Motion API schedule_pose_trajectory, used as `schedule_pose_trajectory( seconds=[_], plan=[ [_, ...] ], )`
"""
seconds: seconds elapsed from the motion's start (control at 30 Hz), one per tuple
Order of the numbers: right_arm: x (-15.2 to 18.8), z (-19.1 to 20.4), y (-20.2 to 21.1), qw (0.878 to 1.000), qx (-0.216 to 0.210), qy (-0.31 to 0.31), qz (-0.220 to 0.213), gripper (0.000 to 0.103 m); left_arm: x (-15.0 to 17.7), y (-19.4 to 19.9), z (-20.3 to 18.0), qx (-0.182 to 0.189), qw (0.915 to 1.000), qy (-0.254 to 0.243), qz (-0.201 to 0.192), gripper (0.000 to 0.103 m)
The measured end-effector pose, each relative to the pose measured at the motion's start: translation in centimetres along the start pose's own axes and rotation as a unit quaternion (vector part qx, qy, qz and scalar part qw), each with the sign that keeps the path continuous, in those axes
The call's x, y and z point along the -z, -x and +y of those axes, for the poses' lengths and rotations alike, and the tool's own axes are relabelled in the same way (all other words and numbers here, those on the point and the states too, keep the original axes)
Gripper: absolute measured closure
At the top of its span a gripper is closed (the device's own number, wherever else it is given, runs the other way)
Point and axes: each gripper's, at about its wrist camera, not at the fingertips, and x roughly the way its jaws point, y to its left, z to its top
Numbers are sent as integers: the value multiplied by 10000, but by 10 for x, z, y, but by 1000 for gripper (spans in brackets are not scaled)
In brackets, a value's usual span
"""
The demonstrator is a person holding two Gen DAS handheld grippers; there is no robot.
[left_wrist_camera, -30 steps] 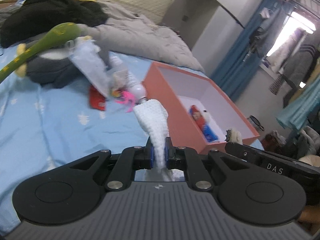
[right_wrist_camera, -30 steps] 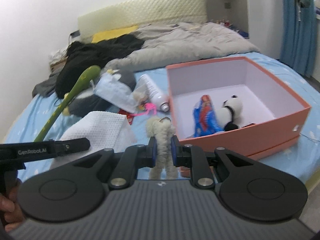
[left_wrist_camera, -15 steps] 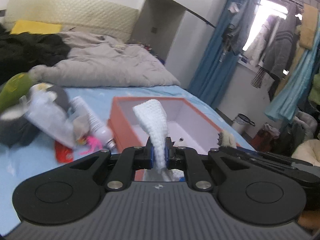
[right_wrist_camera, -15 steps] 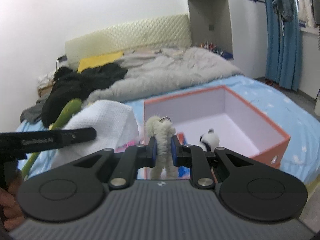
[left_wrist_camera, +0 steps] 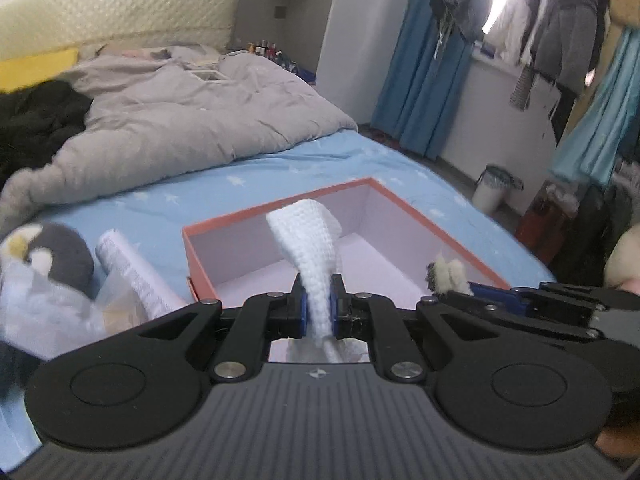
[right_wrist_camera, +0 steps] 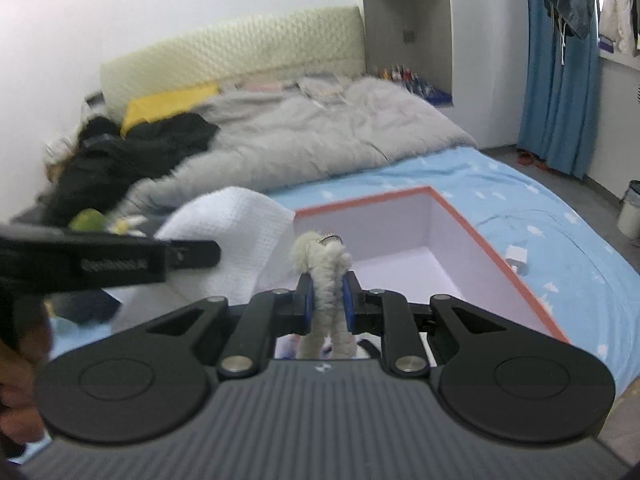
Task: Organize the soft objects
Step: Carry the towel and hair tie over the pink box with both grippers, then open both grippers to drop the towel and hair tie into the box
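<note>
Blue bed sheet (left_wrist_camera: pixel 304 168) with small white marks, spread flat — rumpled grey duvet (left_wrist_camera: pixel 180 120) bunched toward a padded cream headboard (right_wrist_camera: pixel 240 48). Black clothing (right_wrist_camera: pixel 120 160) heaped at the pillow end, near a yellow cushion (right_wrist_camera: pixel 172 104). Blue curtains (left_wrist_camera: pixel 424 72) beside a bright window, clothes hanging on a rail, a small white bin (left_wrist_camera: pixel 496 192) on the floor.

On the sheet, an open rectangular box (left_wrist_camera: pixel 400 204): orange outside, pale lilac inside, thin stiff walls. Beside its left wall a white bottle (left_wrist_camera: pixel 132 272) lying down, then a round grey plush penguin (left_wrist_camera: pixel 60 256), partly behind clear crinkled plastic.

Left gripper (left_wrist_camera: pixel 318 306) nearly closed, pinching a white waffle-knit cloth (left_wrist_camera: pixel 308 248) — folded, soft, standing up above the pads, held over the box. Right gripper (right_wrist_camera: pixel 327 300) also nearly closed, squeezing a small fluffy cream toy (right_wrist_camera: pixel 326 268) with a metal ring on top, held over the near side of the box.
</note>
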Motion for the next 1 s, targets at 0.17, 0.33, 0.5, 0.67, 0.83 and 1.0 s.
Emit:
schedule_pose_trajectory(
  seconds=[0.17,0.33,0.5,0.67,0.83,1.0],
  plan=[
    [6,-29,-40,9965,75,-469,688,83,-6,-42,7,44,9986,91,510,90],
    [22,-51,-64,9895,144,-700,1257,83,-9,-71,16,148,9954,225,917,90],
    [33,-54,-69,9878,255,-635,1396,79,-8,-83,13,150,9950,176,977,83],
    [32,-55,-72,9880,252,-670,1372,56,-2,-85,15,205,9947,192,989,46],
    [29,-55,-65,9903,272,-601,1224,51,1,-71,18,194,9960,190,847,46],
    [29,-52,-49,9933,196,-630,954,51,13,-44,21,220,9978,353,516,46]
  ],
)
